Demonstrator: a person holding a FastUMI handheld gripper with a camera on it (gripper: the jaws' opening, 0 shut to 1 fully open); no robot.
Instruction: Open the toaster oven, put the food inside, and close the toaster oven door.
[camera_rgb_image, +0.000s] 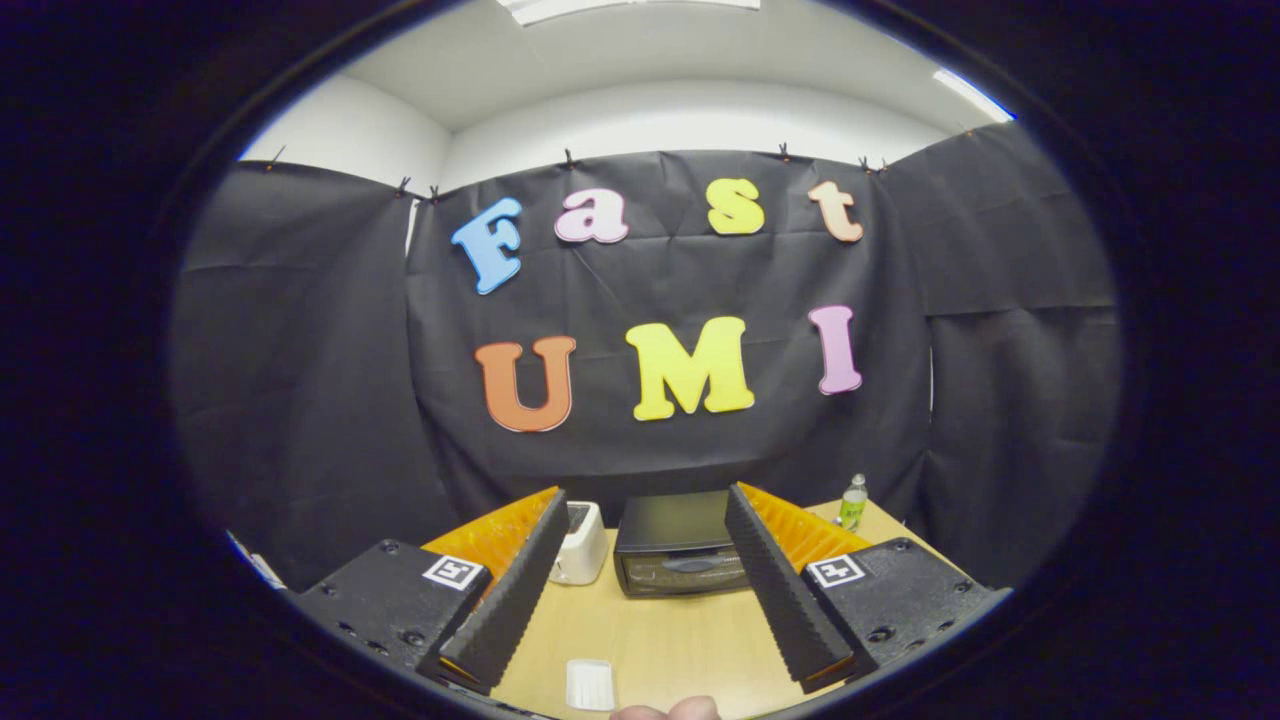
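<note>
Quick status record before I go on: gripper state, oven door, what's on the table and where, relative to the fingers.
gripper: open, fingers spread, holding nothing
toaster oven: beyond the fingers, at the far side of the table, door closed
white toaster: just left of the oven
bottle: right of the oven, near the booth wall
white ridged item: on the table, near the fingers' base
food: pale rounded item at the near edge, identity uncertain

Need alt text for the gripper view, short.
The open tool hovers above a wooden table, holding nothing, aimed at a closed black toaster oven beyond its fingers. A white toaster stands beside the oven, a small bottle on its other side.
</note>
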